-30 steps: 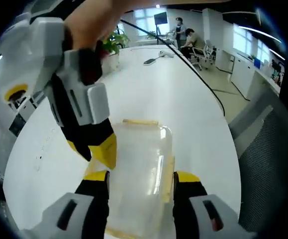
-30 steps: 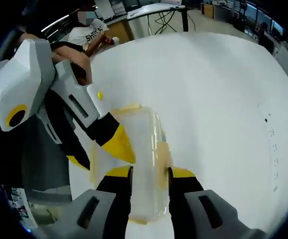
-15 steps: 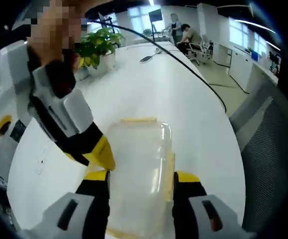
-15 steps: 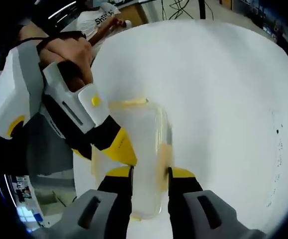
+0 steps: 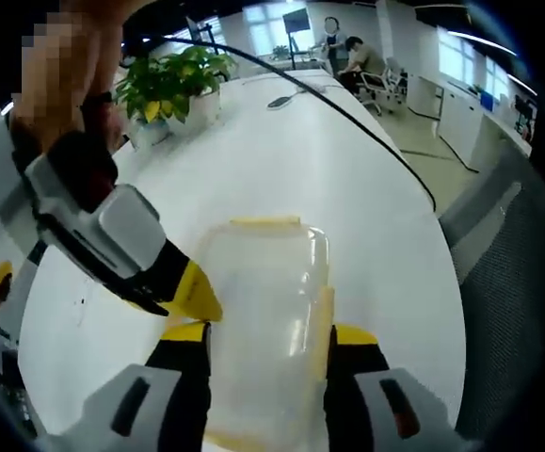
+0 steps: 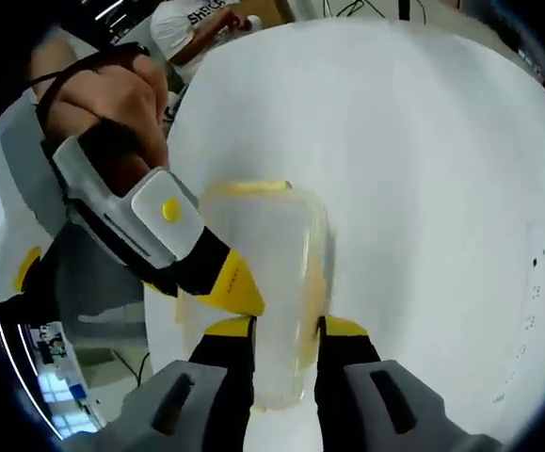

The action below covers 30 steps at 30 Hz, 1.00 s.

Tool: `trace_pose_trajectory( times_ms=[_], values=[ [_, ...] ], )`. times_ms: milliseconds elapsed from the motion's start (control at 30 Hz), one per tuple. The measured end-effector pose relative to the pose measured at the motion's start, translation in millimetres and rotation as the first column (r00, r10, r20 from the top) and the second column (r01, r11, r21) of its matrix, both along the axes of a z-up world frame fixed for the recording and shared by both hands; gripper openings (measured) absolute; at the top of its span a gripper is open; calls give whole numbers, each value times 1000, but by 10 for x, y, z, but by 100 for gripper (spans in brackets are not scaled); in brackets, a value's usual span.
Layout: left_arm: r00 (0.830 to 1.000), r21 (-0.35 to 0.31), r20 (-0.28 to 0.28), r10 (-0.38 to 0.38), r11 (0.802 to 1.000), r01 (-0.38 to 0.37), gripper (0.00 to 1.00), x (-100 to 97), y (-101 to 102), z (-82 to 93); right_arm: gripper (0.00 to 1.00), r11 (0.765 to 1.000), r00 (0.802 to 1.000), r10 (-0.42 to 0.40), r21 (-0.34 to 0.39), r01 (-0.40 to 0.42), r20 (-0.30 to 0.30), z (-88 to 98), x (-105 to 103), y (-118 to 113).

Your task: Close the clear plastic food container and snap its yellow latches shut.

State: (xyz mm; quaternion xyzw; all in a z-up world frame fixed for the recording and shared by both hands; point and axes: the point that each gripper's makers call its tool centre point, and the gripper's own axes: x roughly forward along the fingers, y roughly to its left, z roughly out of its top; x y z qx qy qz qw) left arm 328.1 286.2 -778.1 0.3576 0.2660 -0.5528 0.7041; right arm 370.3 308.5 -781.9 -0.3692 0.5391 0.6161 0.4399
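The clear plastic container (image 5: 264,311) lies on the white table with its lid on. A yellow latch (image 5: 264,224) runs along its far end and another (image 5: 321,320) along its right side. My left gripper (image 5: 267,334) straddles the near end, its jaws against both long sides, shut on the box. The right gripper's yellow fingertip (image 5: 197,297) touches the box's left edge. In the right gripper view, my right gripper (image 6: 286,328) has its jaws narrowly set over the container (image 6: 270,273) and its right side latch (image 6: 314,299). The left gripper's fingertip (image 6: 234,287) sits beside them.
The white table (image 5: 281,160) stretches away, with a potted plant (image 5: 173,85), a black cable (image 5: 347,118) and a small dark device (image 5: 281,101). A mesh chair (image 5: 507,282) stands at the right. People sit at far desks. A hand (image 6: 126,104) holds the left gripper.
Both views have tilted and shifted with the hands. The other gripper's body sits lower and further left in each view. The container stays between both pairs of jaws, gaps unchanged.
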Motion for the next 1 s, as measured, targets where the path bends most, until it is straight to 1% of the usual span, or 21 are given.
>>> trace_pose_trajectory(
  times_ms=[33,67,233,433,600,767,867,900,933,967,1000],
  values=[
    [1000,-4,-4,0,1000,0,43,2,10,4,21,1000,1000,8,-7,-8,5,-16,2,-20],
    [1000,-7,-7,2,1000,-2,43,6,15,10,22,1000,1000,-3,-12,3,7,-30,0,-41],
    [1000,14,12,-2,1000,2,44,3,-2,4,24,1000,1000,-1,-21,1,21,-29,5,-51],
    [1000,5,19,1,1000,-1,45,17,-8,7,24,999,998,-10,-35,12,55,-22,22,-52],
    [1000,7,28,0,1000,-1,45,21,-19,7,24,999,996,-22,-23,24,86,-6,12,-62],
    [999,15,33,-3,1000,3,46,22,-27,6,24,1000,990,-14,1,14,142,12,9,-61],
    [1000,24,30,-5,1000,4,46,30,-36,13,24,999,980,-50,11,49,195,34,17,-72],
    [1000,21,21,-4,1000,4,46,34,-33,20,24,999,972,-38,39,30,231,46,28,-65],
    [1000,7,3,5,1000,-5,46,38,-38,30,24,998,967,-39,65,23,250,54,35,-60],
    [1000,-12,-17,21,1000,-21,46,27,-44,42,24,995,961,-72,92,49,266,61,37,-66],
    [999,-32,-38,30,999,-31,46,27,-43,57,23,986,949,-140,131,106,283,75,36,-77]
  ],
)
